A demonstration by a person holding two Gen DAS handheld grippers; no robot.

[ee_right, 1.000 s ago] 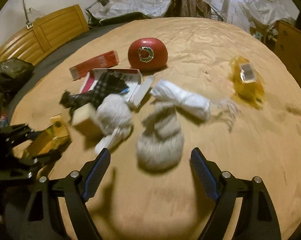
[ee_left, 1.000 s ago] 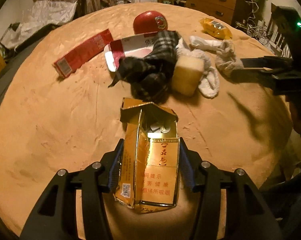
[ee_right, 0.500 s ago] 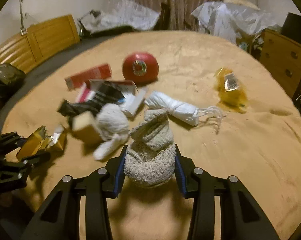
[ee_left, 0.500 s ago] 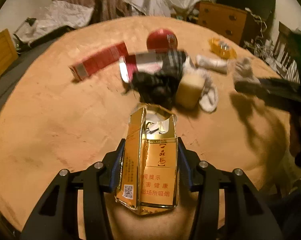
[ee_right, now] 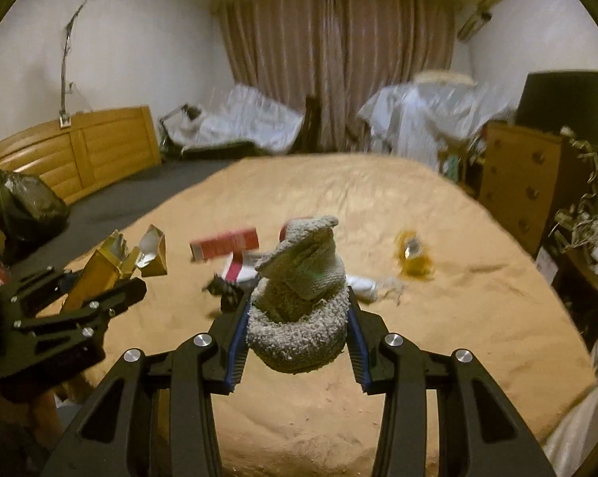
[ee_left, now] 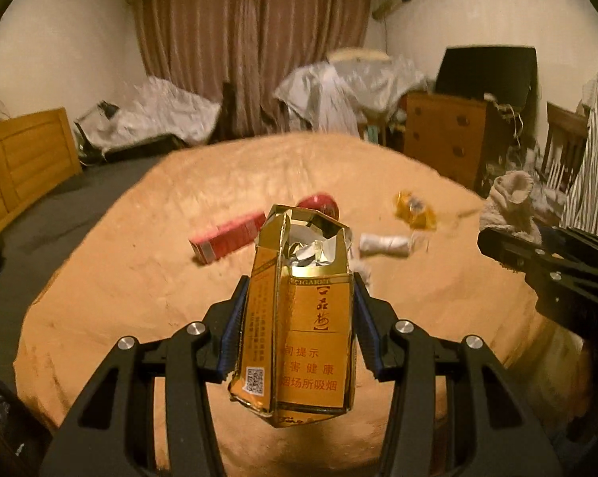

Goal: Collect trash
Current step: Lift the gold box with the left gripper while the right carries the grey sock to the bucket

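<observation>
A torn gold cardboard cigarette pack [ee_left: 299, 330] is squeezed between the pads of the left gripper [ee_left: 297, 330] and is held up above the round tan blanket [ee_left: 140, 278]. At about eleven o'clock from it, a long red box [ee_left: 227, 238] is seen lying flat. A rolled grey woolly sock [ee_right: 299, 310] is pinched by the nearly closed right gripper [ee_right: 297, 334]. A crumpled yellow wrapper [ee_right: 412, 258] is left at two o'clock.

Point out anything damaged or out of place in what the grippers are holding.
The gold cardboard cigarette pack clamped in the left gripper is damaged: its top is torn open and foil lining sticks out. The right gripper pinches a grey knitted sock, which looks like laundry rather than trash.
</observation>
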